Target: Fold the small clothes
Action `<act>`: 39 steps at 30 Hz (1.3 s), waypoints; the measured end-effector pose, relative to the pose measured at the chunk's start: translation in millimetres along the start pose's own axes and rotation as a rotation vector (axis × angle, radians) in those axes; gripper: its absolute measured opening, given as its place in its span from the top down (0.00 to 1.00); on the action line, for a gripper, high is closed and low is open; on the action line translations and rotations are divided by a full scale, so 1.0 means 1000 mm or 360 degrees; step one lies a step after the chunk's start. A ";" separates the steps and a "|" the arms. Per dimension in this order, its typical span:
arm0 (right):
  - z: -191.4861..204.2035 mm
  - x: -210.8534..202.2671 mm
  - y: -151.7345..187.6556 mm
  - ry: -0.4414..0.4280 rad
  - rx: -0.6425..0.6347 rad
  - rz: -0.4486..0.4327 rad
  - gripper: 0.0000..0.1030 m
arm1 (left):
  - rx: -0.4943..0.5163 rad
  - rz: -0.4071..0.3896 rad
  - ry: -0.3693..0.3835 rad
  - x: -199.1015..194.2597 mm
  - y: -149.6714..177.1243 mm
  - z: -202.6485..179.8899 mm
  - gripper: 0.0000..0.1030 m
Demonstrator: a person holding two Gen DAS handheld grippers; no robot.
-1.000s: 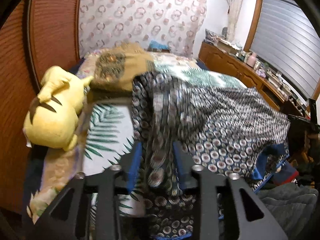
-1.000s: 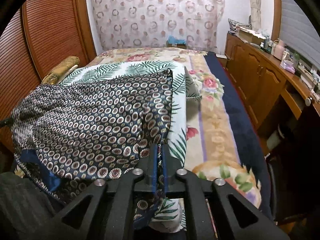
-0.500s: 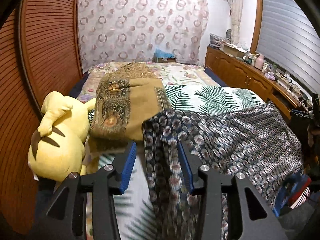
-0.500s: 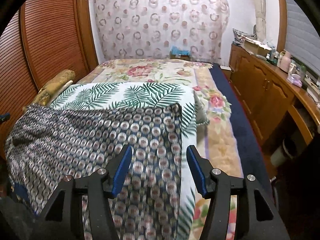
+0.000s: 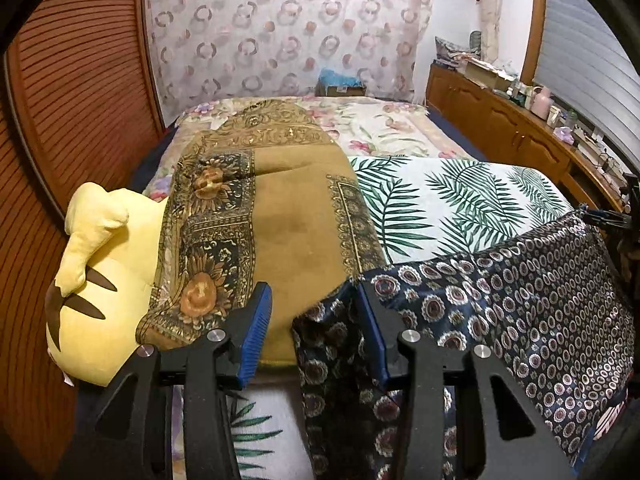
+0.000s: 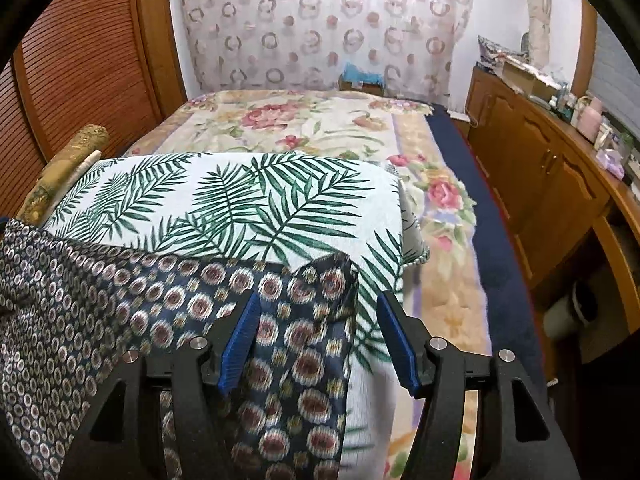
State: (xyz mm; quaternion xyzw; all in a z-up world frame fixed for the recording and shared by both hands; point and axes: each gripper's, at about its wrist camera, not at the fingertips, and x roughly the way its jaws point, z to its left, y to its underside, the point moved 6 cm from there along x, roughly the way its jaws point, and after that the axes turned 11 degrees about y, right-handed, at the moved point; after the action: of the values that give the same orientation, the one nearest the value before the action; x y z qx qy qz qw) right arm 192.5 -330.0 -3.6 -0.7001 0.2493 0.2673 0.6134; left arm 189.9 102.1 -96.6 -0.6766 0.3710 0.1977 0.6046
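Observation:
The navy garment with ring and medallion print (image 5: 520, 300) lies spread over the near part of a white leaf-print cloth (image 5: 460, 200) on the bed. My left gripper (image 5: 312, 292) stands open at the garment's left corner. The cloth brushes its right finger (image 5: 370, 320), and the left pad is clear of it. In the right wrist view the same garment (image 6: 100, 292) ends in a turned-up corner between the jaws of my right gripper (image 6: 319, 300). Those jaws are opening and the pads do not press the cloth.
A brown ornate cushion (image 5: 296, 208) and a yellow plush toy (image 5: 92, 272) lie left of the garment. The floral bedspread (image 6: 312, 120) runs back to a patterned curtain. A wooden louvred wall (image 5: 80, 100) stands at the left. Wooden cabinets (image 6: 540, 168) line the right.
The right jaws were shut on the garment's edge and now stand apart. The left jaws widened a little. The garment's far edge came toward me, baring more leaf-print cloth.

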 end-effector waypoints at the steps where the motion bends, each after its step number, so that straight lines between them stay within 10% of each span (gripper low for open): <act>1: 0.000 0.003 -0.002 -0.0007 0.0001 0.0008 0.39 | -0.0006 0.0019 0.0018 0.003 0.001 0.000 0.54; 9: 0.001 0.022 -0.008 -0.0106 0.0029 0.0056 0.39 | -0.0031 0.0023 0.0098 0.009 0.006 -0.001 0.53; 12: 0.001 0.027 -0.007 -0.0135 0.0019 0.0064 0.39 | -0.0001 0.0023 0.0140 0.008 0.006 -0.007 0.72; 15: 0.002 0.026 -0.007 -0.0150 0.0007 0.0041 0.55 | 0.0012 0.0018 0.0174 0.005 0.006 -0.012 0.93; 19: 0.007 0.019 -0.005 -0.0235 -0.0007 0.0019 0.93 | 0.0073 -0.0046 0.0129 -0.010 0.000 -0.027 0.97; 31: -0.020 -0.064 -0.072 -0.0244 0.0114 -0.0387 0.95 | 0.0190 -0.0408 0.0069 -0.052 -0.124 -0.033 0.97; 37: -0.030 -0.025 -0.104 -0.0037 0.0142 -0.0312 0.94 | 0.0135 -0.0274 0.0020 0.003 -0.150 -0.007 0.95; 39: -0.028 0.002 -0.102 -0.0019 0.0128 -0.0189 0.80 | 0.0134 -0.0153 -0.0013 0.028 -0.145 0.000 0.90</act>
State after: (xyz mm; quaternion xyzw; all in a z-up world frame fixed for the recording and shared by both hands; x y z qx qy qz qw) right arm 265.0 -345.2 71.9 -0.6869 0.2142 0.2243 0.6573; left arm 315.6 93.7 -19.5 -0.6667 0.3435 0.1554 0.6429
